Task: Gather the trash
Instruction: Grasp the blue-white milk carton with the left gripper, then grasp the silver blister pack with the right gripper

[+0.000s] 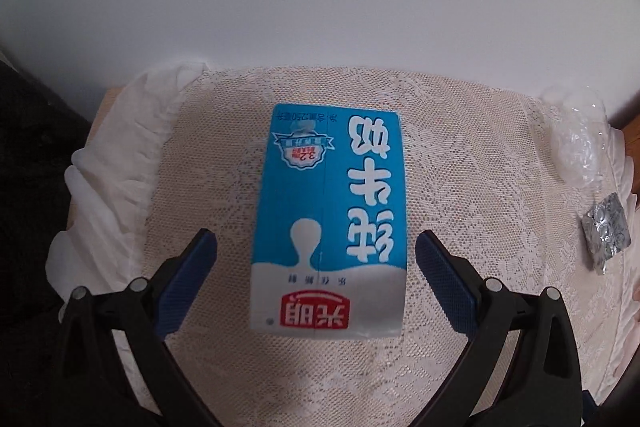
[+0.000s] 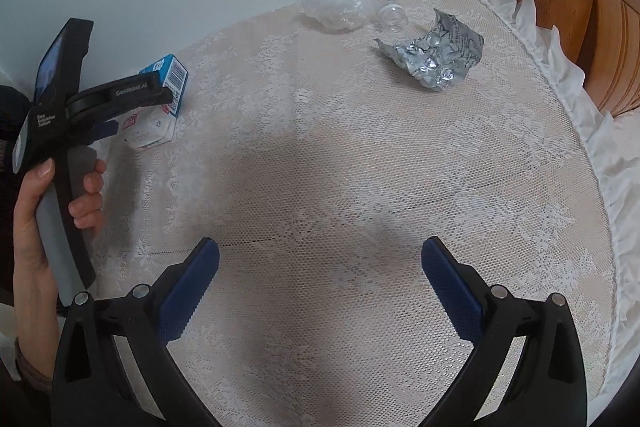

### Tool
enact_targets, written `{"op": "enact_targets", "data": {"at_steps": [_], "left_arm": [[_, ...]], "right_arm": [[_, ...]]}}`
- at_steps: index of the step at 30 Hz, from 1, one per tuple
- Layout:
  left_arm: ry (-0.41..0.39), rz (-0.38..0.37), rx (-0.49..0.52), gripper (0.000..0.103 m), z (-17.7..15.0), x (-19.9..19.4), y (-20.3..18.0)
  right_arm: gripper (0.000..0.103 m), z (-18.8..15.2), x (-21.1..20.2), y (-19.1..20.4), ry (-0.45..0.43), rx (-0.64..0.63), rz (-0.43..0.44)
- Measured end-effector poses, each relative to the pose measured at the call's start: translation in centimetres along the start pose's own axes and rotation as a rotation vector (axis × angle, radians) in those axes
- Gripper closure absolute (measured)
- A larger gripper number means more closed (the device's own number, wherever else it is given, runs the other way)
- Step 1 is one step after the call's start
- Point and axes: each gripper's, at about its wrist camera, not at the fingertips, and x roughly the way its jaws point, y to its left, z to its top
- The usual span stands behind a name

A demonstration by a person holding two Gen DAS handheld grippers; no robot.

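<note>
Here the left hand-held gripper (image 1: 316,247) hangs released astride the milk carton (image 1: 328,223) lying flat near the bench's (image 2: 320,155) left edge, apparently lined up to pinch its sides, while the right hand-held gripper (image 2: 320,259) waits unclenched over bare lace.

The left gripper (image 1: 316,247) points forward and down, its 2 blue-padded fingers (image 1: 188,283) spread wide — nothing clamped between them. The right gripper (image 2: 320,259) is equally wide apart, tilted downward. In the right wrist view, the person's left hand (image 2: 36,219) wraps the left gripper's grey handle.
</note>
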Motion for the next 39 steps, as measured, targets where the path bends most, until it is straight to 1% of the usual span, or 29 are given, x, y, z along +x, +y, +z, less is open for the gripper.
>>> {"op": "enact_targets", "data": {"at_steps": [3,5,7,9,10,11,14,19,23,29,31,36,39], "left_arm": [[0.002,0.021,0.004,0.008,-0.1,0.6,-0.7],[-0.020,0.016,0.006,0.009,-0.3,0.4,-1.0],[-0.059,0.015,0.012,0.018,-0.5,-0.1,-1.5],[-0.065,0.017,0.021,0.033,-0.9,-0.3,-2.0],[-0.063,0.013,0.023,0.038,-1.0,-0.2,-2.1],[-0.064,0.010,0.023,0.039,-1.1,-0.3,-2.3],[-0.070,-0.003,0.024,0.040,-1.6,-0.6,-2.6],[-0.068,-0.030,0.021,0.040,-2.5,-1.6,-1.9],[-0.063,-0.078,0.038,0.040,-3.5,-2.5,-1.6],[-0.068,-0.095,0.085,0.040,-5.0,-3.3,-2.4],[-0.059,-0.104,0.095,0.040,-5.3,-3.2,-2.6],[-0.051,-0.108,0.098,0.040,-4.8,-2.6,-2.5],[-0.058,-0.100,0.101,0.040,-4.5,-2.3,-2.4]], "right_arm": [[0.003,-0.3,0.5,-0.5,0.015,-0.009,-0.003],[0.003,-0.5,0.6,-1.0,0.020,-0.007,0.001],[0.003,-0.6,0.6,-1.5,0.016,-0.004,0.005],[0.003,-0.6,0.6,-1.8,0.011,-0.004,0.013],[0.003,-0.6,0.6,-1.9,0.009,-0.006,0.013],[0.003,-0.5,0.6,-2.0,0.005,-0.011,0.009],[0.003,-0.4,0.6,-2.2,0.000,-0.013,0.010],[0.003,0.1,0.6,-2.8,-0.006,-0.026,-0.006],[0.003,1.3,0.6,-3.4,-0.024,-0.058,-0.040],[0.003,6.2,1.3,-4.9,-0.059,-0.183,-0.135],[0.003,8.1,2.3,-5.5,-0.050,-0.247,-0.190],[0.003,11.2,4.5,-6.4,-0.024,-0.372,-0.271],[0.003,12.6,5.7,-6.8,0.007,-0.386,-0.280]]}}
